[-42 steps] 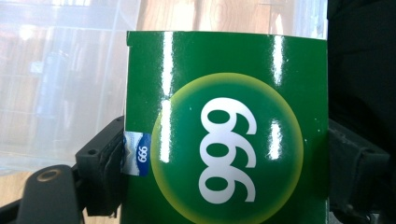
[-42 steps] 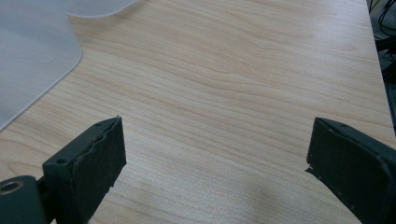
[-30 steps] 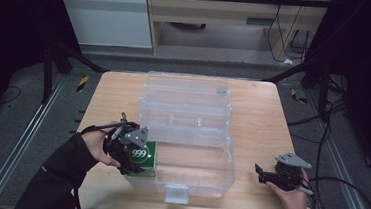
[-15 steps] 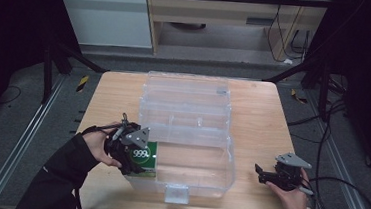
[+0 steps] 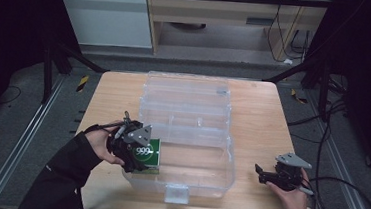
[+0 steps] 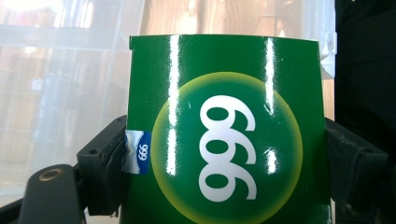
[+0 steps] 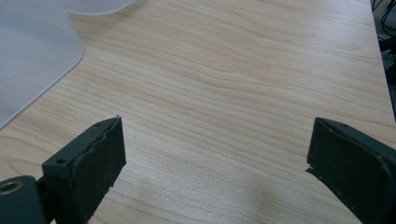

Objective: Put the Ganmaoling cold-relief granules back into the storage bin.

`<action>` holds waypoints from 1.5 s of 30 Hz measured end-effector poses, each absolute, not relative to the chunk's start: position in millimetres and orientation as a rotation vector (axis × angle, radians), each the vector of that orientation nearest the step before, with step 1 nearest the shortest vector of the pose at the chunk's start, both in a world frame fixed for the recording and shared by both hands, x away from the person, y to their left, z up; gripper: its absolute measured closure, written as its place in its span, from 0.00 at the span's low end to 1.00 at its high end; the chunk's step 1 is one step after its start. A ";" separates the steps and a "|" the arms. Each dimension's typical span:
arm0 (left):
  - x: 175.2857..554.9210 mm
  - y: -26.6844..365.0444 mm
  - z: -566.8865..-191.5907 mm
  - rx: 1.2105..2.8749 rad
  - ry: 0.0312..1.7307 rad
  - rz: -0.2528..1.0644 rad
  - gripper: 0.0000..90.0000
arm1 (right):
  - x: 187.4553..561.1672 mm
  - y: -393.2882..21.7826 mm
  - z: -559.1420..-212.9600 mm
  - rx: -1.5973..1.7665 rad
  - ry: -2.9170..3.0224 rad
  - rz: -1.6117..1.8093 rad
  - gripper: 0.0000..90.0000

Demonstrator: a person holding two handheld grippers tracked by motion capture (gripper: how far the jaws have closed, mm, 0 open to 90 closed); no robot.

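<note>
Left claw pinching green box at clear bin's near-left corner. Not released. Right claw spread, idle over counter.

Reading "999" in white on the green box, again on its small blue sticker.

Bare table right of clear box lies open.

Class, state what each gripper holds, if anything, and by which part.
Left gripper: green box, by its two side edges. Right gripper: nothing, open.
</note>
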State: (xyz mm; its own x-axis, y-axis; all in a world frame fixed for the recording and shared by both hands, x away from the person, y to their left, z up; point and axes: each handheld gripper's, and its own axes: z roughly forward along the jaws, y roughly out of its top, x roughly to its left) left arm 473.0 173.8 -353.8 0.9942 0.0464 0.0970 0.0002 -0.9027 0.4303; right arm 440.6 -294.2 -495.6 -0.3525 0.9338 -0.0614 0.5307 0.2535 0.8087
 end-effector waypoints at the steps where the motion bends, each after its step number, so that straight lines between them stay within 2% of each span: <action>1: 472.9 174.1 -356.2 2.699 0.032 0.143 0.17 | 440.9 -294.5 -496.0 1.319 1.984 0.957 0.05; 32: 474.7 173.5 -400.3 2.757 0.101 0.083 0.15 | 441.3 -293.4 -497.1 1.324 1.995 0.949 0.04; 42: 471.8 186.8 -384.7 2.669 0.146 0.131 0.14 | 441.5 -294.0 -497.2 1.336 1.991 0.943 0.03; 45: 471.4 197.2 -374.8 2.606 0.211 0.158 0.16 | 441.3 -294.4 -496.8 1.342 1.987 0.946 0.03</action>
State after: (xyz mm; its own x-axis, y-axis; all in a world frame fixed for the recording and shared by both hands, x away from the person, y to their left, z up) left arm 471.4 197.2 -374.8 0.9811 0.1799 0.0716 0.1198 -0.8547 0.5051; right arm 441.3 -294.4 -496.8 -0.3451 0.9367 -0.0595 0.5441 0.2513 0.8005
